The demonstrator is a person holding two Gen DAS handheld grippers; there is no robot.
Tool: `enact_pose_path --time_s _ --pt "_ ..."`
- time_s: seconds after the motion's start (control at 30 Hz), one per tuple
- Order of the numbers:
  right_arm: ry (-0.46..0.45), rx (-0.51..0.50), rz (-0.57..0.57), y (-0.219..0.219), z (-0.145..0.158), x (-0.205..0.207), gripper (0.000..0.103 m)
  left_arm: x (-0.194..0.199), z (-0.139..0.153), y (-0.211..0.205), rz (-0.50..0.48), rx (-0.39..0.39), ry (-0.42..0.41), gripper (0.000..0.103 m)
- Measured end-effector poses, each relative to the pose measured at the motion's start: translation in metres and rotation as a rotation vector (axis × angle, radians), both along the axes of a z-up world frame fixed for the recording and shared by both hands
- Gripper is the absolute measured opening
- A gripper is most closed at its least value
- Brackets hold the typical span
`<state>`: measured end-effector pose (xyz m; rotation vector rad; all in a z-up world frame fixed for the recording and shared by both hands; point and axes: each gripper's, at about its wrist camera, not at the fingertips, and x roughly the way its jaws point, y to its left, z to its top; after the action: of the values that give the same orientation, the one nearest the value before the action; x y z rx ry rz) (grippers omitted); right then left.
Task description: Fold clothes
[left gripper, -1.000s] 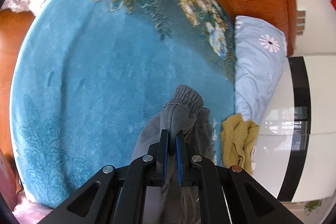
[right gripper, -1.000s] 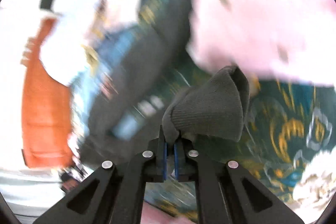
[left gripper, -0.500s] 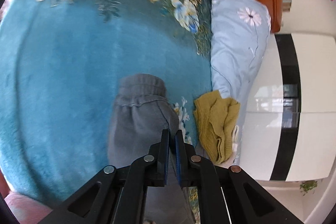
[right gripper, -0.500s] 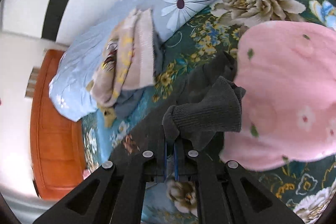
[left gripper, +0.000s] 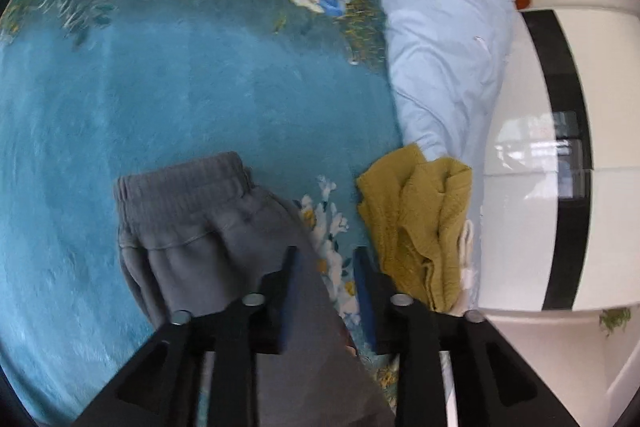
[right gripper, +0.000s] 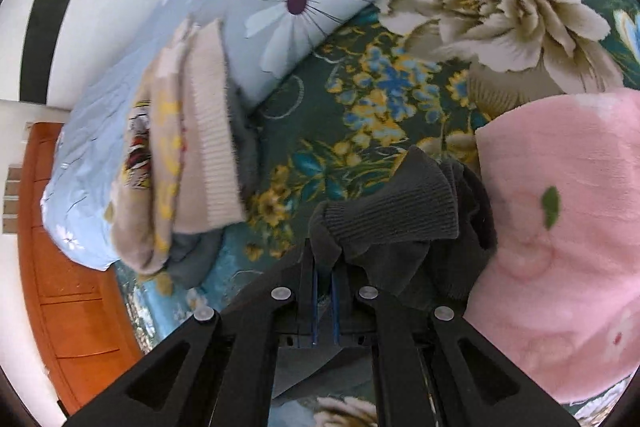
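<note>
Grey sweatpants (left gripper: 200, 227) lie on the teal floral blanket (left gripper: 180, 87), elastic waistband away from me. My left gripper (left gripper: 325, 267) is open just above the pants' near right edge and holds nothing. In the right wrist view my right gripper (right gripper: 325, 267) is shut on the ribbed cuff of the dark grey pants (right gripper: 392, 215), which bunches up in front of the fingers.
A crumpled mustard-yellow garment (left gripper: 416, 227) lies right of the left gripper beside a light blue daisy pillow (left gripper: 444, 47). In the right wrist view a folded beige knit stack (right gripper: 188, 163) lies to the left and a pink fleece blanket (right gripper: 560, 247) to the right. An orange wooden headboard (right gripper: 60, 287) stands behind.
My left gripper has opened and let go of the grey pants, which now lie on the blanket. My right gripper has kept its hold on the cuff while its view settled.
</note>
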<state>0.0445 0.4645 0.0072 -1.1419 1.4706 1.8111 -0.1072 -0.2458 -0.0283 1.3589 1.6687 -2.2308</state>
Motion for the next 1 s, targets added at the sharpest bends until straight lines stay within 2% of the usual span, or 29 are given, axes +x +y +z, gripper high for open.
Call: enact_pose_path --time_s 0.07,0.17,0.23,0.3,0.33,0.43,0.5,0.6,0.7,0.8,0.83,0.93,1.0 --pt "-0.002 0.004 0.009 0.000 -0.006 -0.002 0.006 0.008 0.003 -0.009 0.007 0.015 0.046 0.050" --pt "0.016 0.044 0.039 -0.005 -0.002 -0.003 0.008 0.027 0.002 -0.028 0.072 -0.055 0.036 0.057" --pt "0.059 0.093 0.066 -0.011 0.012 -0.001 0.017 0.039 -0.010 -0.038 0.099 -0.078 -0.013 0.059" --pt "0.102 0.141 0.092 -0.017 0.026 0.001 0.046 0.049 -0.026 -0.046 0.115 -0.069 -0.058 0.061" --pt "0.123 0.170 0.106 -0.021 0.033 0.003 0.050 0.052 -0.036 -0.048 0.117 -0.059 -0.083 0.062" --pt "0.176 0.245 0.173 -0.038 0.055 0.011 0.051 0.059 -0.065 -0.047 0.121 -0.029 -0.151 0.064" --pt "0.201 0.218 0.237 -0.054 0.055 0.016 0.051 0.063 -0.083 -0.044 0.131 0.004 -0.175 0.065" --pt "0.170 0.154 0.319 -0.081 0.037 0.024 0.051 0.062 -0.097 -0.038 0.149 0.049 -0.159 0.064" --pt "0.137 0.090 0.343 -0.102 0.013 0.034 0.051 0.055 -0.101 -0.032 0.143 0.029 -0.149 0.061" --pt "0.114 0.036 0.343 -0.115 -0.007 0.037 0.051 0.053 -0.101 -0.032 0.159 0.038 -0.148 0.040" --pt "0.107 0.021 0.345 -0.119 -0.013 0.038 0.051 0.053 -0.098 -0.032 0.158 0.026 -0.142 0.037" --pt "0.108 0.009 0.373 -0.127 -0.016 0.032 0.051 0.044 -0.071 -0.035 0.130 -0.024 -0.077 0.027" --pt "0.120 0.020 0.404 -0.134 -0.010 0.028 0.051 0.041 -0.049 -0.043 0.137 -0.009 -0.012 0.021"
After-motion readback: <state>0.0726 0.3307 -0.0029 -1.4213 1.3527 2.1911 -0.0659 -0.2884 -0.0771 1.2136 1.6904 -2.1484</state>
